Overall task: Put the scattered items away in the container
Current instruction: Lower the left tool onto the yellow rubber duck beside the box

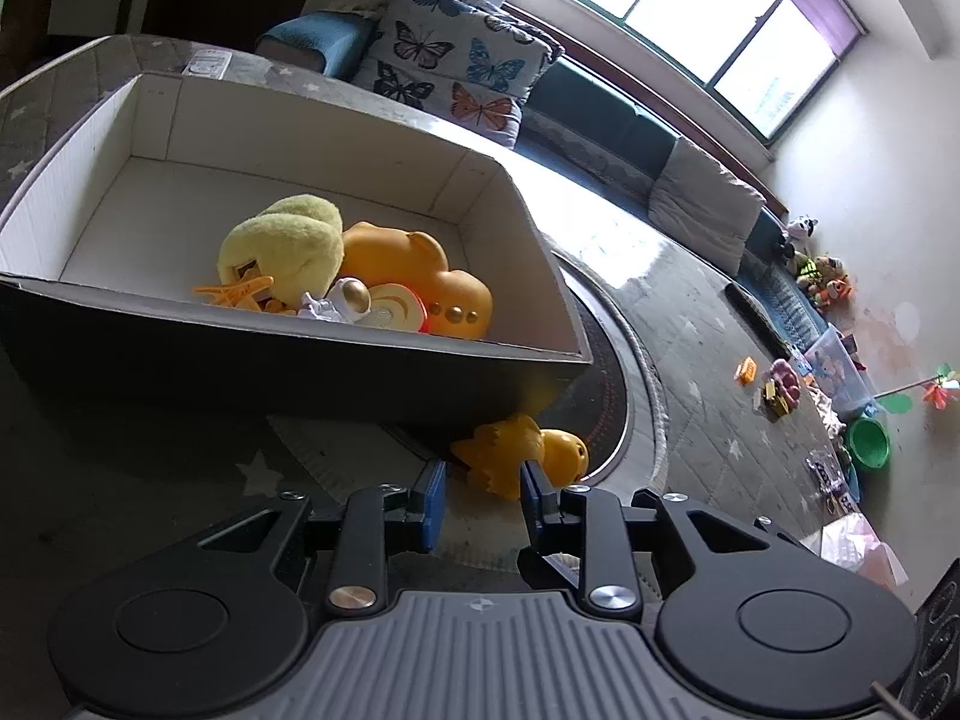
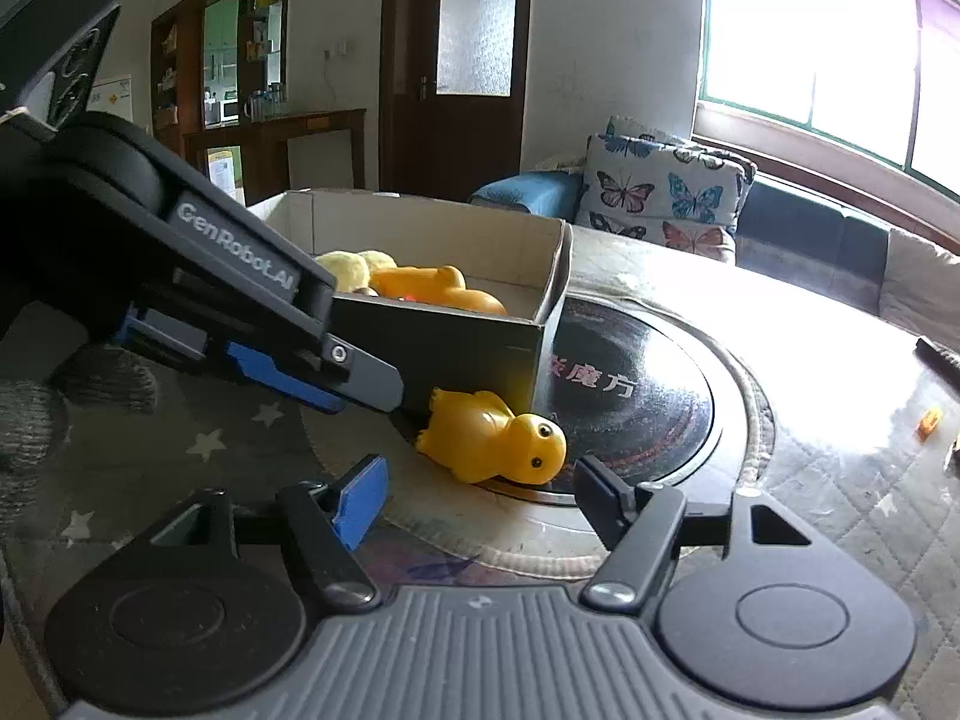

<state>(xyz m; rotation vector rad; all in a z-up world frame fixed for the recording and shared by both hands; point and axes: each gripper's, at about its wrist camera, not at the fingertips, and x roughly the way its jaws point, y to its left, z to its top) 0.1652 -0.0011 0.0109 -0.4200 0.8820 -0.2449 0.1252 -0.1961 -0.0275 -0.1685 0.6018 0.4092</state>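
A yellow rubber duck lies on its side on the table, against the near wall of the cardboard box. My left gripper is open with its blue pads either side of the duck's tail end. In the right wrist view the duck lies just beyond my open, empty right gripper. The left gripper reaches in from the left. The box holds a yellow plush toy, an orange rubber toy, a small astronaut figure and an orange plane.
A round black hotplate is set into the table beside the box. A butterfly cushion and sofa stand behind. Small toys, a green bowl and a plastic bin lie at the far right.
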